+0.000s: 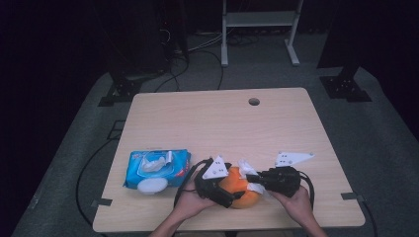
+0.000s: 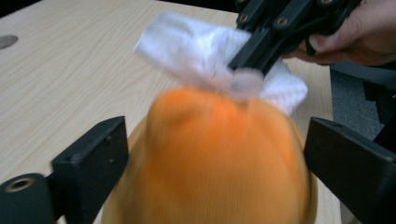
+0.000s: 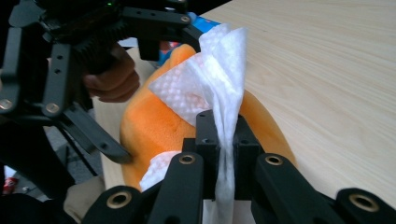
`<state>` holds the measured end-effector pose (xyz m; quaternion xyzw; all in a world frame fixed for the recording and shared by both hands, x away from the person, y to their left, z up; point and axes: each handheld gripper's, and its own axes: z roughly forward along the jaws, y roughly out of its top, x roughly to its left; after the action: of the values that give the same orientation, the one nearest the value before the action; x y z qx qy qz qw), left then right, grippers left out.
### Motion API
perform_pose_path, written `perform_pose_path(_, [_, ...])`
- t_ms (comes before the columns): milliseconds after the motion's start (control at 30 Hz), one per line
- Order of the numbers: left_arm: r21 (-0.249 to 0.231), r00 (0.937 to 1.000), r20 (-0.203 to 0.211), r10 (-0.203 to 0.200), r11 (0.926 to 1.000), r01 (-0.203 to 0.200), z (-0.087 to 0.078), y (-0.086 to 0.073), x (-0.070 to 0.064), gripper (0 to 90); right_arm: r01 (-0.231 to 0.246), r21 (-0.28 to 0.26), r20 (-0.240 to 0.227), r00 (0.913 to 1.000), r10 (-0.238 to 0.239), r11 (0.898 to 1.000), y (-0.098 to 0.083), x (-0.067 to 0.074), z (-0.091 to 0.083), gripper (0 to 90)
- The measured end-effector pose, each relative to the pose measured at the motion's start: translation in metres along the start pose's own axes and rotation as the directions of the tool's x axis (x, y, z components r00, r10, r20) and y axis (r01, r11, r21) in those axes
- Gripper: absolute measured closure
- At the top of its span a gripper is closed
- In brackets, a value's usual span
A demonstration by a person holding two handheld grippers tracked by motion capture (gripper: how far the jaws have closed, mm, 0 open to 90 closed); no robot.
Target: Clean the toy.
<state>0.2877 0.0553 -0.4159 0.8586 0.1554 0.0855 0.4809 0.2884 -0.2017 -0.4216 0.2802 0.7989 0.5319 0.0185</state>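
Your right gripper (image 3: 219,140) pinches a white wipe (image 3: 219,74) against the orange plush toy (image 2: 219,158); your left gripper (image 2: 215,154) gapes wide around it. Wiping step; next, rub gently.

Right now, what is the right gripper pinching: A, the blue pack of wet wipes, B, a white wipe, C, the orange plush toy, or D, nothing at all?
B: in the right gripper view the right gripper has its jaws shut on a white wipe, whose loose end lies against the orange plush toy; the blue pack of wet wipes lies apart on the table.
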Motion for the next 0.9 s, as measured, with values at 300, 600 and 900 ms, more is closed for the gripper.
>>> perform_pose_path(300, [-0.015, 0.9997, 0.006, -0.024, 0.9996, 0.024, -0.002, -0.001, 0.003, 20.8, 0.073, 0.013, 0.029, 0.9969, -0.073, 0.997, 0.012, 0.009, -0.009, 59.9])
perform_pose_path(600, [-0.017, 0.9996, 0.001, -0.027, 0.9995, 0.027, -0.001, 0.001, 0.001, 20.7, 0.073, -0.029, -0.008, 0.9973, -0.074, 0.997, 0.018, 0.016, -0.018, 60.9])
perform_pose_path(900, [-0.046, 0.9991, -0.018, 0.04, 0.9981, -0.04, -0.001, 0.01, -0.011, 34.9, 0.116, -0.084, 0.014, 0.9933, -0.115, 0.99, 0.028, 0.032, -0.021, 87.7])
